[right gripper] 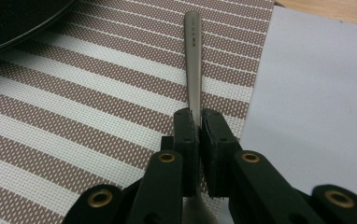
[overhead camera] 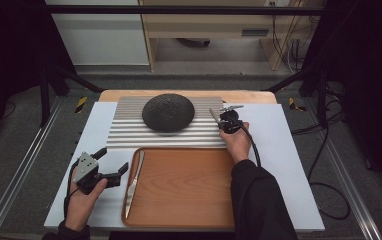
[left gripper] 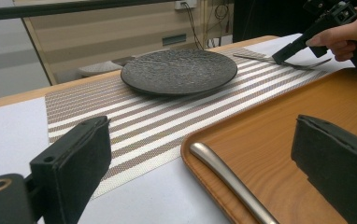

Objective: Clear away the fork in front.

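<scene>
A dark round plate [overhead camera: 168, 112] [left gripper: 179, 72] sits on a striped placemat [overhead camera: 129, 131] [left gripper: 144, 116] [right gripper: 74, 116]. Right of the plate, my right gripper [overhead camera: 221, 120] [right gripper: 199, 116] [left gripper: 279, 58] is shut on a slim metal piece of cutlery [overhead camera: 212, 114] [right gripper: 193, 60] [left gripper: 253, 57]. Its handle points away over the mat's right edge; I cannot tell whether it touches the mat. My left gripper [overhead camera: 113, 160] [left gripper: 202, 126] is open and holds nothing, at the left rim of a wooden tray [overhead camera: 184, 190] [left gripper: 270, 140]. A metal knife [overhead camera: 133, 175] [left gripper: 228, 179] lies inside that rim.
A pale board [overhead camera: 289, 165] covers the wooden table [overhead camera: 189, 94] under the mat and tray. Dark frame bars [overhead camera: 54, 80] and cables [overhead camera: 324, 150] flank the table. Cabinets [overhead camera: 209, 30] stand beyond its far edge.
</scene>
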Action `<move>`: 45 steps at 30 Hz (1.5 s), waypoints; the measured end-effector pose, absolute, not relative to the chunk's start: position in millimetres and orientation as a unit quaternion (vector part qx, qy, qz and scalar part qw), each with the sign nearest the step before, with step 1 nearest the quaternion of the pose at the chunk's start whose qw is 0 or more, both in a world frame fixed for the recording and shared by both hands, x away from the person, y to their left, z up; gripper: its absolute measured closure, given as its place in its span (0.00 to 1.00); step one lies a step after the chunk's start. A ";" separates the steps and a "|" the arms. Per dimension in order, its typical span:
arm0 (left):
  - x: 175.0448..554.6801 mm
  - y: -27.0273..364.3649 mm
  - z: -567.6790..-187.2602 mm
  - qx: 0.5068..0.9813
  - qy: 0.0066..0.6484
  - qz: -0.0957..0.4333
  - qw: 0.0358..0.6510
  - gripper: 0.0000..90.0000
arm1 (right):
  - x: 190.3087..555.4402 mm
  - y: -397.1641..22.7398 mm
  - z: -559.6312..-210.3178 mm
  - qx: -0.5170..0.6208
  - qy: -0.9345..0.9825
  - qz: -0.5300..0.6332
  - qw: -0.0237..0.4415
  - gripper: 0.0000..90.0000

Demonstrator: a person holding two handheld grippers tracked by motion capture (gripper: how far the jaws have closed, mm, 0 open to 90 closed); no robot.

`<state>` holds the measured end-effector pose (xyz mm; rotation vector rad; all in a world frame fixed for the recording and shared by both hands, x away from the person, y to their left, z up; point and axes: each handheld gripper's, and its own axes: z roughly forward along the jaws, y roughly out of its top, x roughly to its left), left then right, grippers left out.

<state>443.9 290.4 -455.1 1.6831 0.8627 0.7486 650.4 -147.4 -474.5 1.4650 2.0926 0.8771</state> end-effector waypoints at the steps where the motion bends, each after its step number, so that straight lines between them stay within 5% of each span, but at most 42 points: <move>1: 444.0 290.4 -455.1 0.704 0.361 0.313 0.526 0.06 | 650.3 -147.6 -474.4 0.530 0.756 0.317 0.217 0.95; 45: 444.1 289.7 -455.4 0.706 0.360 0.311 0.525 0.06 | 647.9 -141.2 -475.8 0.518 0.762 0.318 0.224 0.94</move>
